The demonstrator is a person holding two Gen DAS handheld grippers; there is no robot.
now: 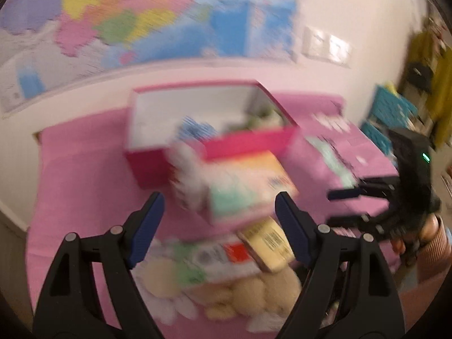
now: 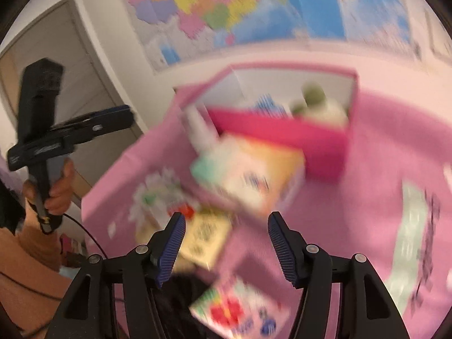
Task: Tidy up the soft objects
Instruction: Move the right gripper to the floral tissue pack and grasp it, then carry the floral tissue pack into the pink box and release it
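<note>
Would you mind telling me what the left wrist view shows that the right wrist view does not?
Only the left wrist view: teal crates and a wall switch plate at right. Only the right wrist view: a door behind the left gripper. Both share the pink box, the wall map and the pink cloth.

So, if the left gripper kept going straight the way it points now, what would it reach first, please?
Most likely the pastel soft pack lying between its open jaws' line and the pink box. The left gripper grips nothing; blur makes depth uncertain.
</note>
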